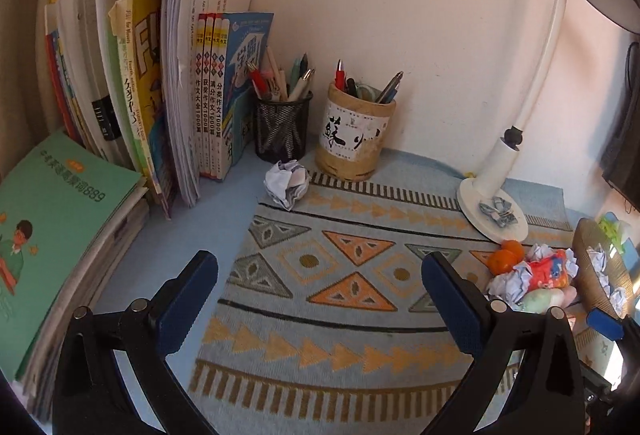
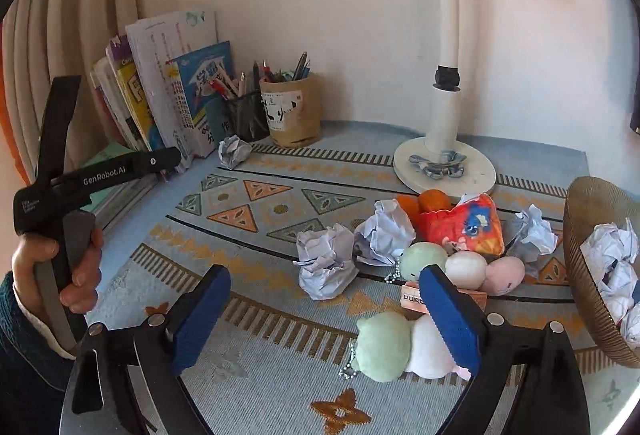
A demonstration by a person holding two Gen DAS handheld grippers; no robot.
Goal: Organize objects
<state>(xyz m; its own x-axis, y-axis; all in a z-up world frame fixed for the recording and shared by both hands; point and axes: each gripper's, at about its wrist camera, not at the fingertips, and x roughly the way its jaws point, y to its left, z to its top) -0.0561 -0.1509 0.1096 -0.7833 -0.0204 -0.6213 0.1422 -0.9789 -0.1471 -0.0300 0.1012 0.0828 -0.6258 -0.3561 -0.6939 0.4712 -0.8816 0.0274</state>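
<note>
While apart, fingers [image 2: 452, 311] overlap plush toy [image 2: 384, 347].

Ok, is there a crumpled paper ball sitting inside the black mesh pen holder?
No, the crumpled paper ball lies on the desk in front of the black mesh pen holder, which holds only pens.

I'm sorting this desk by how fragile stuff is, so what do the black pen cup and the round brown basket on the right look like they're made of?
Black pen cup: looks like matte metal mesh; its contents show through the grid.
Round brown basket: seemingly woven fibre or rattan, with fine ribbing across its wall.
</note>
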